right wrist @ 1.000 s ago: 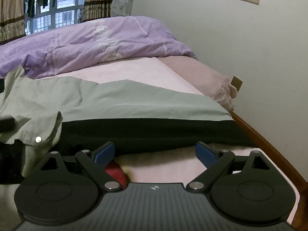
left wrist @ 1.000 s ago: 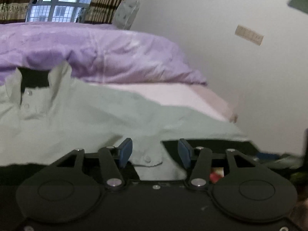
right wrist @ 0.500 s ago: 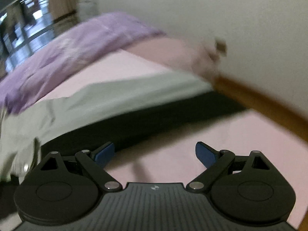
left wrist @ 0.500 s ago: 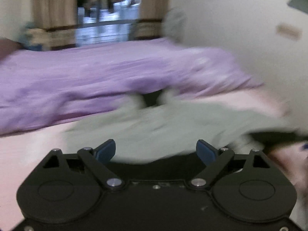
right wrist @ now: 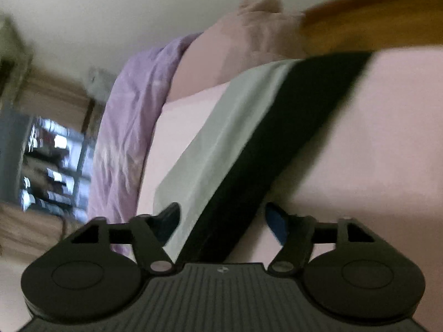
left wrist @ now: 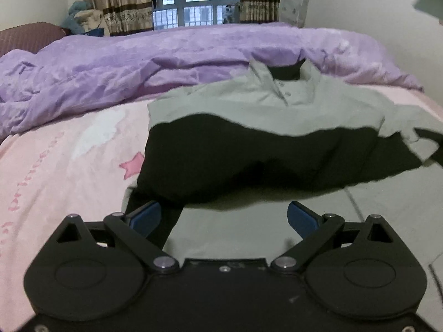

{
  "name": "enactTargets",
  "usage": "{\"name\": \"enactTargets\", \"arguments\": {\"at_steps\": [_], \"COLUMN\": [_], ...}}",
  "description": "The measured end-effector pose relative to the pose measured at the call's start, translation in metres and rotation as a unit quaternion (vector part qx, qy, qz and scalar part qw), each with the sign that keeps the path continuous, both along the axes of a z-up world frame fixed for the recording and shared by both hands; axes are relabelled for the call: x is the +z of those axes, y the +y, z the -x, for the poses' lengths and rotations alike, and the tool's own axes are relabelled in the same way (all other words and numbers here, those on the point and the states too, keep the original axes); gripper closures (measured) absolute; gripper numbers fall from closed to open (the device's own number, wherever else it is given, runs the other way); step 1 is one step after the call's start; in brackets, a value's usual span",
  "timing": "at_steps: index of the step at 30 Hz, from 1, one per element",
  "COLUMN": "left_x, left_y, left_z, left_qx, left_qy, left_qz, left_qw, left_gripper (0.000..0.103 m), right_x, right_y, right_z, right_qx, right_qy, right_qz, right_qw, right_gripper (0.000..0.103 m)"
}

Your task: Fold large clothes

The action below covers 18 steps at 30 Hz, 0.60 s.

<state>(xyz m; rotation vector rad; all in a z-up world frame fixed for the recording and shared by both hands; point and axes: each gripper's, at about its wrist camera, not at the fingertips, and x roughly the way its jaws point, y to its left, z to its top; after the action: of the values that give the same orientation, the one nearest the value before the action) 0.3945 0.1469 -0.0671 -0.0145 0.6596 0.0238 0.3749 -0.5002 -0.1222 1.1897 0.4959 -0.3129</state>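
Both tools gape, gripping nothing: the left tool [left wrist: 224,218] hovers over the shirt [left wrist: 249,105] on the bed [left wrist: 63,166], the right tool [right wrist: 221,218] straddles its edge. A shallow pinch (single layer) may drag the fold askew.

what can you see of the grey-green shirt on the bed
The grey-green shirt looks like thin woven cloth, with a collar and small buttons down a short placket. It lies spread, partly folded, on the pink sheet, with black fabric showing across its middle. Its collar reaches the purple duvet. Neither gripper holds it.
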Motion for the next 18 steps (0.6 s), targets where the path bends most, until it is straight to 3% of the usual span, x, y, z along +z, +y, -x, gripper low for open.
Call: {"name": "enactTargets", "arguments": {"at_steps": [5,7,8,9,12,15,18], "left_x": [-0.022,-0.034,-0.037,-0.037,-0.039,-0.041,-0.043], "left_y": [-0.004,-0.008,-0.009,-0.009,-0.007,-0.008,-0.012], "left_z": [-0.015,-0.021,-0.023,-0.025,-0.032,-0.037,-0.039], "left_qx": [-0.015,-0.016,-0.017,-0.018,-0.012,-0.013,-0.021], "left_qy": [0.008,0.006,0.007,0.008,0.008,0.007,0.008], "left_qz": [0.008,-0.003,-0.003,0.001,0.008,0.013,0.008], "left_qw": [0.9998,0.9998,0.9998,0.9998,0.9999,0.9998,0.9997], "left_gripper": [0.004,0.004,0.004,0.004,0.004,0.004,0.004], "right_x": [0.001,0.002,0.003,0.005,0.024,0.069,0.089], "right_y": [0.0,0.001,0.005,0.009,0.027,0.061,0.1], "right_z": [-0.015,-0.028,-0.034,-0.037,-0.031,-0.026,-0.023], "right_qx": [-0.03,-0.029,-0.025,-0.02,-0.011,0.042,0.115], "right_qy": [0.028,0.039,0.06,0.074,0.029,-0.035,-0.104], "right_qz": [0.094,0.126,0.154,0.175,0.226,0.316,0.313], "right_qw": [0.995,0.991,0.986,0.982,0.974,0.947,0.937], "right_gripper": [0.007,0.038,0.084,0.097,0.099,0.101,0.101]}}
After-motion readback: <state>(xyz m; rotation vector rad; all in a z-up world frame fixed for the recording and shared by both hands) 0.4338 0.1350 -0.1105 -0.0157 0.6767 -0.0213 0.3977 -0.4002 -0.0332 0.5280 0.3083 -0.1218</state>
